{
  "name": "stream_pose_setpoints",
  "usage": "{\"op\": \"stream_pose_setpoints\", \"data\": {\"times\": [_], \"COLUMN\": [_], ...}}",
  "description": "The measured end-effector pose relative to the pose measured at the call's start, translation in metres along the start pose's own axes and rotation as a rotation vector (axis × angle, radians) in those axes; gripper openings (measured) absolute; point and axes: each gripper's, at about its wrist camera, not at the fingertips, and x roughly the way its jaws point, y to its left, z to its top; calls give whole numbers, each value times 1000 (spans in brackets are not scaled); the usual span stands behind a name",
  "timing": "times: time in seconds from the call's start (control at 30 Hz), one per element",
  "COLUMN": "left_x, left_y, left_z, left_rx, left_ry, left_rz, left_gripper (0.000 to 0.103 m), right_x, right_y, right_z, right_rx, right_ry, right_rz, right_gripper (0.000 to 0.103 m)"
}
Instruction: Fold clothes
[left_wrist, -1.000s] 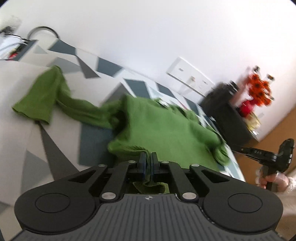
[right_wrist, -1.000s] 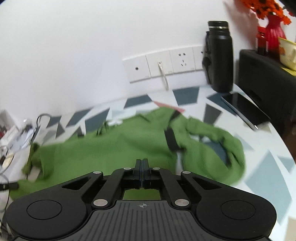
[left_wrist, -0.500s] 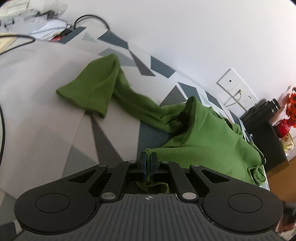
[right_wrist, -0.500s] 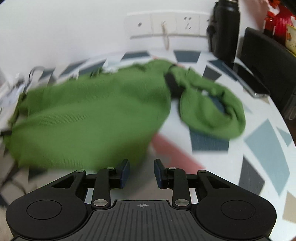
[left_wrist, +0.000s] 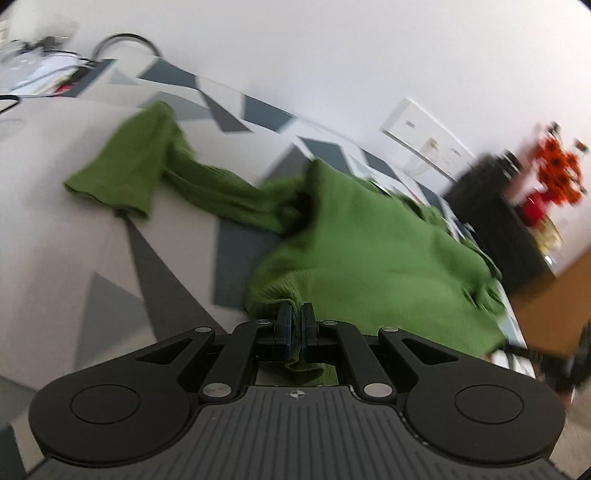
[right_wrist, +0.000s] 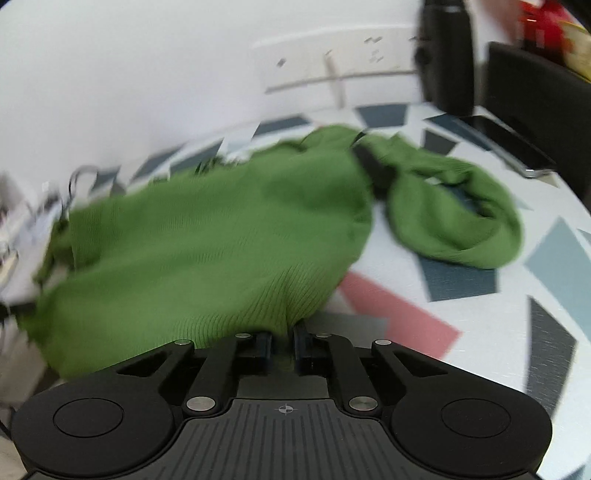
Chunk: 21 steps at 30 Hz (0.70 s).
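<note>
Now the left gripper pinches the hem of the green sweater on the patterned table. Meanwhile the right gripper is closing its jaws on another fold of the hem.

Sweater spread on table, body across middle. In left wrist view one sleeve trails away to left, cuff flat on tabletop. In right wrist view other sleeve bunched to right of body. Left gripper at near hem, fabric between fingers. Right gripper at near hem, fabric between fingers. Phone on table right of sleeve. Bottle behind phone, against wall. Socket panel on wall behind sweater.
</note>
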Motion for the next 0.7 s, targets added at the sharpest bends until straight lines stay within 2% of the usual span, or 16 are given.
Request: {"op": "stream_pose_setpoints", "data": {"times": [0.1, 0.13, 0.2, 0.3, 0.33, 0.4, 0.43, 0.5, 0.57, 0.63, 0.7], "left_x": [-6, -6, -4, 4, 8, 16, 20, 28, 36, 39, 39], "left_y": [-15, -21, -33, -36, -33, -26, -21, -7, 11, 24, 28], "left_z": [-3, -2, 1, 13, 17, 25, 28, 30, 30, 26, 18], "left_rx": [13, 32, 76, 56, 44, 40, 41, 23, -20, -62, -80], "left_ry": [16, 18, 18, -19, -36, -71, -83, -88, -70, -48, -30], "left_rz": [-139, -162, -199, -205, -190, -117, -71, 14, 83, 116, 119], "left_gripper": [5, 5, 5, 5, 5, 5, 5, 5, 5, 5, 5], "right_x": [-31, -43, -67, -77, -72, -57, -48, -30, -13, -5, -2], "right_y": [-19, -25, -35, -43, -46, -48, -48, -47, -44, -35, -21], "right_z": [5, 9, 20, 46, 56, 73, 79, 86, 87, 78, 61], "right_rx": [86, 108, 132, 133, 133, 133, 130, 118, 101, 50, -45], "right_ry": [-18, -30, -68, -95, -98, -122, -137, -159, -139, -102, -69], "right_rz": [24, 21, 4, -26, -39, -93, -118, -143, -150, -126, -78], "right_gripper": [8, 8, 8, 8, 11, 27, 42, 43, 43, 43, 44]}}
